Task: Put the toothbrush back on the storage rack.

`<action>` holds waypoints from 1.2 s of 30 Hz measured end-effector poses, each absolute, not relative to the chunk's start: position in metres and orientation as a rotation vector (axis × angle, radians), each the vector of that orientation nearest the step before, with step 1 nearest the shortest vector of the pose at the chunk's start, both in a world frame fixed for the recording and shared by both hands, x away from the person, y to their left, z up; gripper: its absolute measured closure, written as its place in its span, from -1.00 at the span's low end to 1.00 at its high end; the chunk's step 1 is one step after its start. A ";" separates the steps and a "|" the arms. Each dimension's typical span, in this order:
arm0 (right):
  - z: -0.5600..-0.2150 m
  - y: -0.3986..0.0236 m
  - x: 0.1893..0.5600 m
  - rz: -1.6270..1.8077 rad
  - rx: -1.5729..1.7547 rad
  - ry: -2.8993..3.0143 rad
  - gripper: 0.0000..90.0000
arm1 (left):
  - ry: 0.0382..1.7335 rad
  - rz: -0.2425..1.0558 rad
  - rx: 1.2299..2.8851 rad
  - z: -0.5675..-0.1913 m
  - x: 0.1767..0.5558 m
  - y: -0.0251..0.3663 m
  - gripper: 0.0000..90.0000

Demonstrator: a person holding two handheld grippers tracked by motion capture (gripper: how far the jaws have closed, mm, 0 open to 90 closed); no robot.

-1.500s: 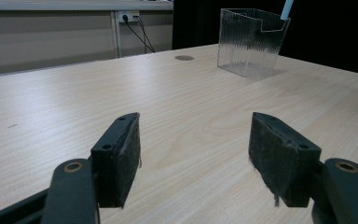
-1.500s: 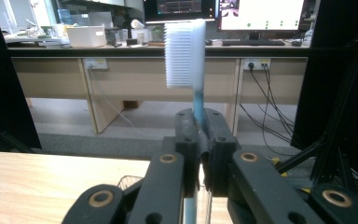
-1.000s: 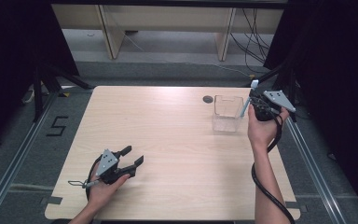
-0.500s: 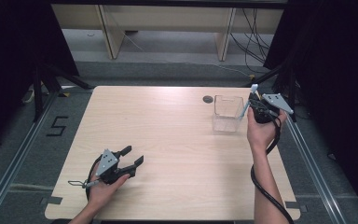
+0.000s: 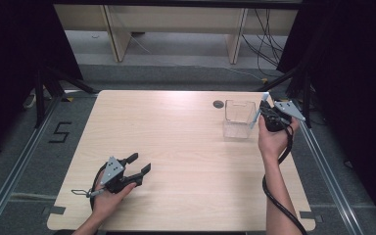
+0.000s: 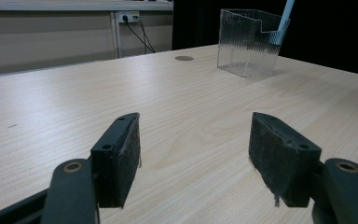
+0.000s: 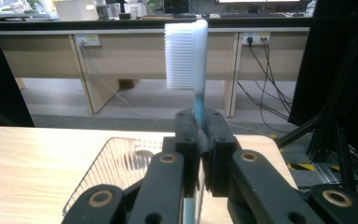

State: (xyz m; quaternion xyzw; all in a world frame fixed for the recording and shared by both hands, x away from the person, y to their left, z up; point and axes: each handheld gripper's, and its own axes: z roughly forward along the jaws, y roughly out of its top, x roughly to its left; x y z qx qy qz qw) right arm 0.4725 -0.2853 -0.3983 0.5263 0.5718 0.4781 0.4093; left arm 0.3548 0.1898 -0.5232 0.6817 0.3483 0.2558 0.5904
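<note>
A pale wooden tabletop (image 5: 186, 147) filled the middle of the scene, with dark curtains on both sides and a light-coloured bench beyond its far edge. A small round hole (image 5: 218, 104) sat in the tabletop near the far edge.

Toward the far right of the tabletop stood a clear ribbed plastic container (image 5: 239, 119), open at the top and upright.

At the near left, the person's left hand rested on the tabletop holding the left gripper (image 5: 138, 167). Its two black jaws stood wide apart with nothing between them, pointing toward the far right.

At the far right, just beside the container's right wall, the person's right hand held the right gripper (image 5: 261, 113) above the tabletop edge. Its jaws were closed tight on the blue handle of a toothbrush (image 7: 192, 56). The toothbrush stood upright with its white bristle head at the top, above the jaws, and the container lay just beyond and below the gripper.
</note>
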 end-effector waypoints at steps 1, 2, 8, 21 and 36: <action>-0.399 -0.285 0.472 1.196 1.333 1.451 0.91 | 0.811 0.595 1.587 -0.523 0.355 0.190 -0.26; -0.401 -0.285 0.472 1.203 1.333 1.444 0.91 | 0.810 0.595 1.587 -0.523 0.355 0.190 -0.26; -0.407 -0.285 0.472 1.200 1.361 1.458 0.91 | 0.810 0.595 1.587 -0.523 0.355 0.190 -0.26; -0.419 -0.286 0.474 1.182 1.357 1.480 0.92 | 0.810 0.595 1.587 -0.523 0.355 0.190 -0.26; -0.433 -0.284 0.476 1.162 1.392 1.493 0.91 | 0.810 0.596 1.590 -0.523 0.355 0.189 -0.25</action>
